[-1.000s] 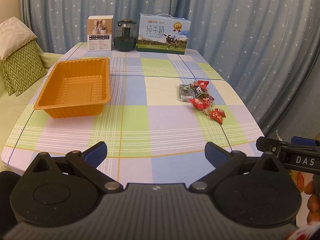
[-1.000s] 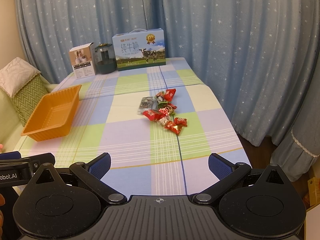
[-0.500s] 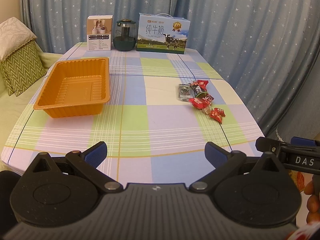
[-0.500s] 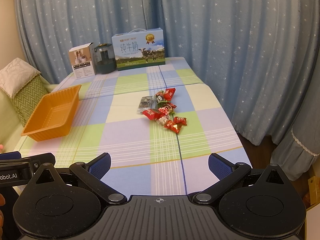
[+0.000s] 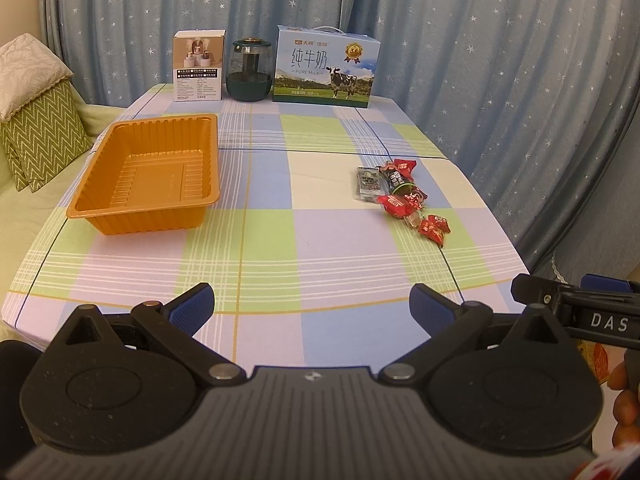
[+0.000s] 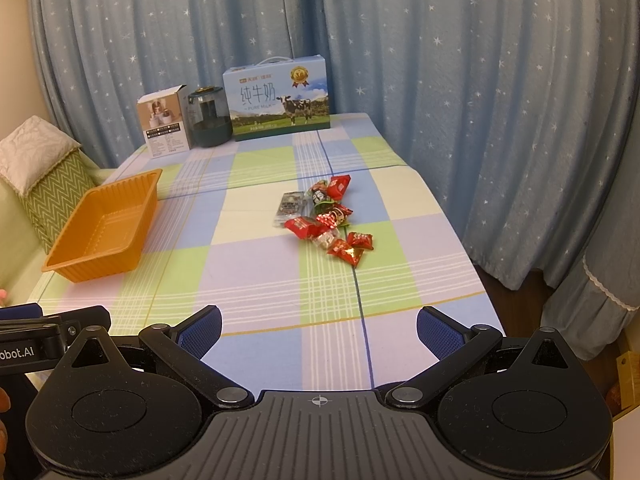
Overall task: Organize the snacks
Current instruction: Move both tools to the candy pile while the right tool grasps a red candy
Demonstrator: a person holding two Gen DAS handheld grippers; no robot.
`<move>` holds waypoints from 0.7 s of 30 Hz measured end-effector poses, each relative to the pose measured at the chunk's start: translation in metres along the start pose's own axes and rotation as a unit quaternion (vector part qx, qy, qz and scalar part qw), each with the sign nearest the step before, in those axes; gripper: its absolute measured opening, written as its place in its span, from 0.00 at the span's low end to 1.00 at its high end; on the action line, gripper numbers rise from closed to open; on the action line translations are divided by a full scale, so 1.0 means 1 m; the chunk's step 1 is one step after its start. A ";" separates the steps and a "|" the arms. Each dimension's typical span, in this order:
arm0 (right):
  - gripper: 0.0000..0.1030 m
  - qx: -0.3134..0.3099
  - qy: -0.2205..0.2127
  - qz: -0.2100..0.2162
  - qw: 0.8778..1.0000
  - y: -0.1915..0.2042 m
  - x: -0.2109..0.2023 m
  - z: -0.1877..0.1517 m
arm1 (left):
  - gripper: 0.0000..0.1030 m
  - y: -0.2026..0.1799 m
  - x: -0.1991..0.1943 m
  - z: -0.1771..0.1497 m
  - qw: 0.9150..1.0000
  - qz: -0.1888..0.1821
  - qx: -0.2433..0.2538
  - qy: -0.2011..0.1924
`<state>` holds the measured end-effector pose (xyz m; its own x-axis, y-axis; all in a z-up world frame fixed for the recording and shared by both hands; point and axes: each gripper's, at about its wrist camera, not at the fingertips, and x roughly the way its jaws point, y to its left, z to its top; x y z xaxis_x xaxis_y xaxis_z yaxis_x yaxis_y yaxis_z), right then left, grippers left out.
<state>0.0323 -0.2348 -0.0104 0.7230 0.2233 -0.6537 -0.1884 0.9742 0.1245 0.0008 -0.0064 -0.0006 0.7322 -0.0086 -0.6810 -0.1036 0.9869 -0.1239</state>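
Both my grippers are hovering over the near edge of the checkered table (image 5: 280,248), left gripper (image 5: 312,307) and right gripper (image 6: 319,328) spread wide, holding nothing. Snack pile (image 6: 326,216) sits mid-table toward the right, well apart from the orange tray (image 5: 148,176) on the left.

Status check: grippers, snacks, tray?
Left gripper open, right gripper open, both empty. Snacks piled on table. Orange tray empty. Path clear.
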 end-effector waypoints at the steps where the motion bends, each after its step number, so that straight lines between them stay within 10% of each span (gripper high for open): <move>1: 1.00 0.000 -0.001 0.000 1.000 -0.001 0.001 0.000 | 1.00 0.000 0.000 0.000 1.000 0.000 0.000 0.000; 21: 1.00 0.030 -0.032 -0.018 0.999 -0.031 0.018 0.010 | 1.00 -0.002 0.045 0.025 1.000 -0.028 0.007 0.001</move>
<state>0.0578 -0.2603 -0.0189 0.7697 0.1872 -0.6104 -0.1218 0.9815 0.1475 0.0504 -0.0044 -0.0130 0.7356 -0.0632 -0.6744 -0.0544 0.9869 -0.1518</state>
